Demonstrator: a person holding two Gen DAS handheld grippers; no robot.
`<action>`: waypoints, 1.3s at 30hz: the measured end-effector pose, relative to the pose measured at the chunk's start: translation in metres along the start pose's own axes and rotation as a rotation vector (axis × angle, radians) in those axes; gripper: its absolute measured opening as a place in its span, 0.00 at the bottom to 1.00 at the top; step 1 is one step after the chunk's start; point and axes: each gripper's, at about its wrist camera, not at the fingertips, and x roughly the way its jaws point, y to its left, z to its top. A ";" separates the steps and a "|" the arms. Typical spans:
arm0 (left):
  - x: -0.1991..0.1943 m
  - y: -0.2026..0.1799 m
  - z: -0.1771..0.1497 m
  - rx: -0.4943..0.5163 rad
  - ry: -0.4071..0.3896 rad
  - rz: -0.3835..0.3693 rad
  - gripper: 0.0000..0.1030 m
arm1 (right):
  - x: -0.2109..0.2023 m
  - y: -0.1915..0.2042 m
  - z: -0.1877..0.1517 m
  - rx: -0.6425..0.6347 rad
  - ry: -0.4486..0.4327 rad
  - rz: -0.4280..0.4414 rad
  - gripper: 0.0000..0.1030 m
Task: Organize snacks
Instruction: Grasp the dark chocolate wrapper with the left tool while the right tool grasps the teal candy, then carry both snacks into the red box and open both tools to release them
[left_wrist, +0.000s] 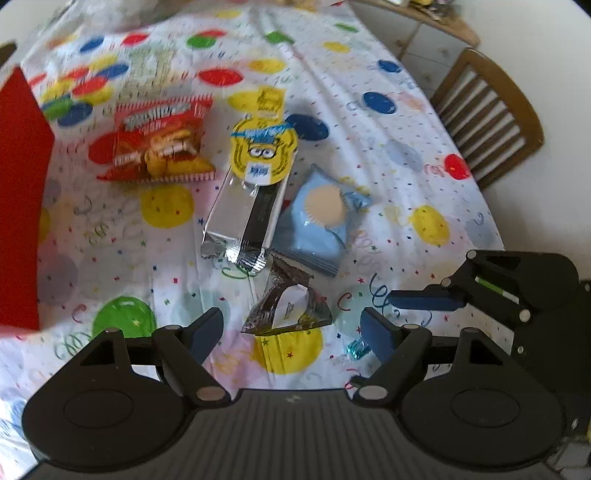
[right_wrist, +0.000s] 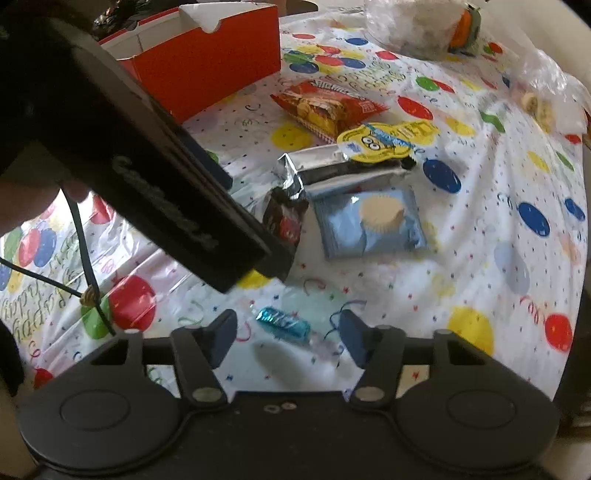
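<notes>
A cluster of snacks is seen lying on a table covered by a balloon-print tablecloth (left_wrist: 388, 122). A red snack bag (left_wrist: 159, 144) lies nearest a red cardboard box (right_wrist: 207, 59); its white lettering is too blurred to be read. Beside it, a silver packet (left_wrist: 240, 218) is topped by a yellow cartoon-face label (left_wrist: 264, 151) whose small print cannot be made out. A pale blue packet (left_wrist: 321, 221), printed with a round tan biscuit, is tucked just beside the silver packet and touches it. A dark brown wrapper (left_wrist: 291, 306) with a white patch lies at the near end of the silver packet; no brand on it can be read. A small blue foil candy (right_wrist: 282, 325) lies apart from the rest, nearer the table edge. On the tablecloth, a cursive word that looks like "Happy" is glimpsed in the right wrist view.

The left gripper (left_wrist: 291, 330) is held with its jaws spread wide and nothing between them, and the brown wrapper lies just ahead of the gap. The right gripper (right_wrist: 288, 334) is likewise held apart and empty, with the blue foil candy lying on the cloth between its fingertips, closer to the left one. In the left wrist view the right gripper is seen at the far right, its fingers flanking the candy.

A wooden chair (left_wrist: 487, 114) is seen beyond the table, and clear plastic bags (right_wrist: 417, 29) rest at the far side.
</notes>
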 end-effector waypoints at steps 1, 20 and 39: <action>0.003 0.002 0.002 -0.022 0.010 0.001 0.78 | 0.002 -0.001 0.001 -0.004 0.003 0.005 0.48; 0.020 0.004 0.009 -0.043 0.044 0.040 0.38 | 0.000 0.005 -0.012 0.022 -0.037 -0.017 0.28; -0.019 0.046 -0.017 -0.124 0.008 -0.044 0.30 | -0.035 0.015 -0.030 0.378 -0.124 -0.051 0.28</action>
